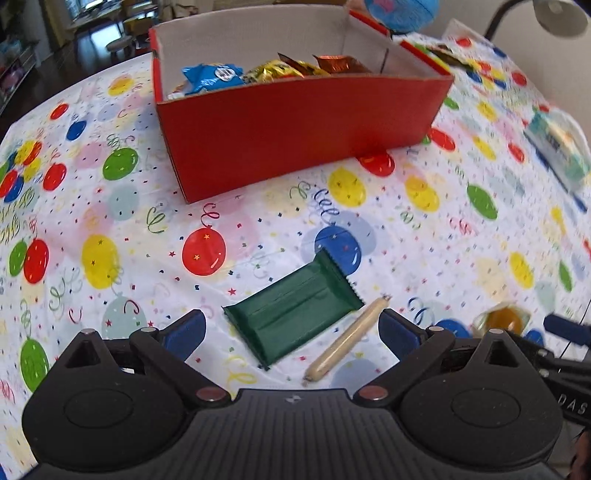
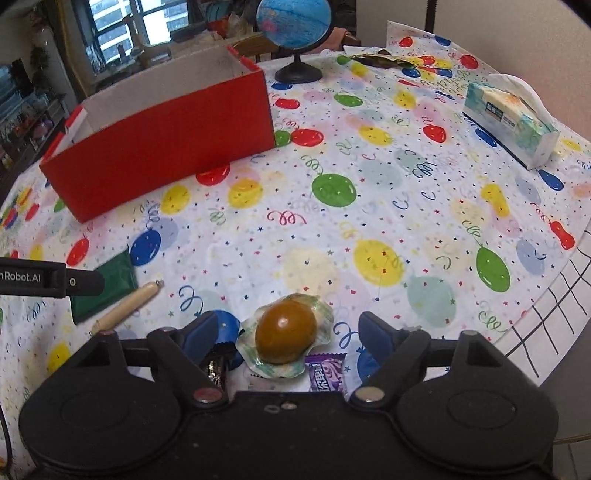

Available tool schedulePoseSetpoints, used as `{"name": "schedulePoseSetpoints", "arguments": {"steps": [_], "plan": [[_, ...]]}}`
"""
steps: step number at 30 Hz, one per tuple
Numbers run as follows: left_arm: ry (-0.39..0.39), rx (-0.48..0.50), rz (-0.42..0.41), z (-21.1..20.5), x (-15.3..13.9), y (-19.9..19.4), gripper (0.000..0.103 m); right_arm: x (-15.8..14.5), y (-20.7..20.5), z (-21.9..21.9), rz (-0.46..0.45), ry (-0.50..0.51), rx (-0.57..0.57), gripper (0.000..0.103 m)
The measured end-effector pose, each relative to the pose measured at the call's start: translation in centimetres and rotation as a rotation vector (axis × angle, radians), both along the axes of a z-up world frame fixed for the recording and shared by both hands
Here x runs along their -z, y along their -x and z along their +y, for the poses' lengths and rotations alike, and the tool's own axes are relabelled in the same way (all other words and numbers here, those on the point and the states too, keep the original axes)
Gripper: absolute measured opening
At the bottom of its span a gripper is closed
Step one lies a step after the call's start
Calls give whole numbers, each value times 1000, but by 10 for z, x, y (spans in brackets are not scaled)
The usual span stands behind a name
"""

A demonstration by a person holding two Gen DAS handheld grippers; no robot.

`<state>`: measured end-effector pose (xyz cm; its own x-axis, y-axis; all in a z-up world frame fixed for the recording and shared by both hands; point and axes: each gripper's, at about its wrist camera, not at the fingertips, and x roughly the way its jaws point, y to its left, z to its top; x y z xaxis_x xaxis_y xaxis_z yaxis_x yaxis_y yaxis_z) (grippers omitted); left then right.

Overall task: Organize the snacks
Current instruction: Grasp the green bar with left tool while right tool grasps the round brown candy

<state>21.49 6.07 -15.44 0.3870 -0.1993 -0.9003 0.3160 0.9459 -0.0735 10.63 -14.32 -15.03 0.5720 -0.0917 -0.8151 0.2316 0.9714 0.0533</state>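
Left tongs point(image 1: 291, 328) spread, empty, green packet point(image 1: 293, 314) dead ahead between tips, long axis diagonal; right tongs point(image 2: 286, 332) spread around wrapped egg point(image 2: 286, 336).

"nRobot.AI" is printed on the black left gripper point(image 2: 51, 282), cut off at the frame edge. "DAS" stands on the right gripper point(image 1: 570, 406). Purple wrapper point(image 2: 327, 374) lettering is unreadable.

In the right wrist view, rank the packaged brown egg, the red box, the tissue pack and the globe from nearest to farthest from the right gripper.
1. Packaged brown egg: between the right gripper's open fingers.
2. Red box: ahead, to the left.
3. Tissue pack: far right, about as distant as the box; hard to call.
4. Globe: at the table's far edge.
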Motion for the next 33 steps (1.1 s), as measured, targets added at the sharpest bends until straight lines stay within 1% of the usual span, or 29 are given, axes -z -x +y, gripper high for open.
{"name": "schedulePoseSetpoints", "arguments": {"steps": [4,6,8,9,12,15,16,18,20,22,23,24,28,31,33], "plan": [[-32,64,8,-4,8,-4,101,5,-7,7,24,19,-35,69],[-44,91,11,-6,10,-5,101,6,-10,9,29,30,-48,68],[-57,104,18,-7,13,-8,100,7,-14,11,30,45,-58,63],[-61,107,29,-7,15,-10,100,7,-16,12,33,44,-68,54],[-72,110,47,-3,19,-16,100,9,-24,17,38,54,-96,49],[-71,128,65,1,22,-20,100,9,-31,24,31,61,-135,37],[-74,141,67,1,23,-21,100,9,-33,25,31,59,-145,36],[-87,160,62,-1,24,-22,99,10,-36,28,31,63,-157,36],[-90,171,65,-3,25,-23,95,10,-38,28,31,57,-162,37],[-89,170,68,-3,27,-25,95,11,-39,27,35,54,-161,38],[-86,168,71,-3,27,-27,93,11,-40,26,38,51,-165,39],[-82,166,74,-2,28,-28,92,11,-40,26,42,53,-168,40],[-73,185,90,-4,29,-28,84,13,-37,21,62,40,-149,51],[-88,217,81,-8,30,-24,83,15,-32,16,74,21,-132,52],[-86,218,81,-9,30,-23,83,16,-29,15,76,16,-131,52]]}}
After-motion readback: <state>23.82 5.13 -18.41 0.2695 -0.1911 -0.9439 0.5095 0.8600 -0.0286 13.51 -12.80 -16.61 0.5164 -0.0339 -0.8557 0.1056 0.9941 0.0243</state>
